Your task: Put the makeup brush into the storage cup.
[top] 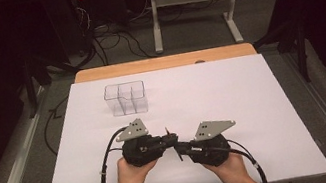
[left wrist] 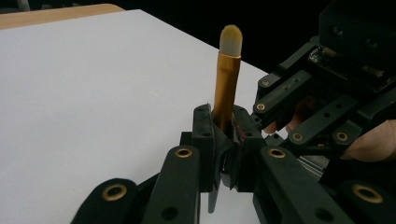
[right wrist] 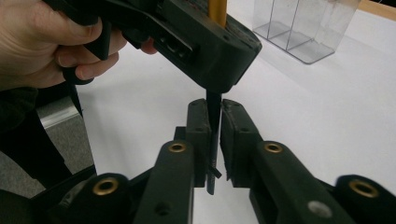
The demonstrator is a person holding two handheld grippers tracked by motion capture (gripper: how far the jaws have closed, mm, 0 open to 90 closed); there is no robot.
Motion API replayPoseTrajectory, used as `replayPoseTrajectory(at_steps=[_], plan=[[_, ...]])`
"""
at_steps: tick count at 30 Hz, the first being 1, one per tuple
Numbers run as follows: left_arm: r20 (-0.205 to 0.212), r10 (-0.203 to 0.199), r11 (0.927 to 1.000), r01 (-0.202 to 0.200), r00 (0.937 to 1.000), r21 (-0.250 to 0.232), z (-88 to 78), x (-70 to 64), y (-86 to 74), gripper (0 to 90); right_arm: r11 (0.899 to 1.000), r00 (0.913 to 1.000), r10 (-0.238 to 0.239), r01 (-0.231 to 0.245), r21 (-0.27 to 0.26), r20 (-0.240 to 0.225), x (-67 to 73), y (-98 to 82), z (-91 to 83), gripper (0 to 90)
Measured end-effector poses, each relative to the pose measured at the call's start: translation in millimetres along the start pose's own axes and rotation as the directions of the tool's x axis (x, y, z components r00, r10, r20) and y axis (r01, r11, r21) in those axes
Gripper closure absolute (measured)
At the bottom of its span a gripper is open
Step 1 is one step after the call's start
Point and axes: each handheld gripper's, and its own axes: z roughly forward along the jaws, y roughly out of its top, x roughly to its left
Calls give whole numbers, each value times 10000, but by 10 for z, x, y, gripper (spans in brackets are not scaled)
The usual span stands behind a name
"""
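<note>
- L tongs [left wrist: 223, 140]: clamped on the gold ferrule of the makeup brush [left wrist: 227, 79]. Brush is upright, bristles up, mid-air over the near-centre bench [left wrist: 93, 93].
- Black brush handle hangs below the L tongs, into the R tongs [right wrist: 214, 135]. R jaws sit nearly closed round the handle; pad contact unclear.
- Handoff looks underway: keep one grip firm before the other lets go, both hands steady, brush vertical.
- Clear divided organiser [top: 125, 98] sits far-left, well apart. Probable drop spot, so enter a compartment from straight above.
</note>
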Motion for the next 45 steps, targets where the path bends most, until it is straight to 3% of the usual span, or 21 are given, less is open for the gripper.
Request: replayPoseTrajectory(at_steps=[4,12,20,27,33,45], plan=[[-58,59,10000,-59,10000,-22,-11,9,12,823,10000,10000,39,-39,-24,-11,-4,-2,-1,748],[-143,28,9998,-31,9999,-191,-50,17,54,822,9997,9998,94,-97,-226,-147,-29,-12,-11,499],[-220,8,9997,-14,9998,-252,-81,31,84,822,9974,9998,218,-217,-691,0,-82,-36,-76,360],[-286,49,9996,-57,9996,-266,-95,35,88,822,9914,9993,348,-333,-1263,96,-138,-8,-206,295],[-329,86,9994,-97,9994,-323,-106,30,94,822,9928,9991,357,-329,-1151,227,-200,-14,-314,281],[-410,171,9993,-184,9990,-313,-126,49,103,821,9879,9975,286,-185,-1538,639,-264,-42,-470,245]])
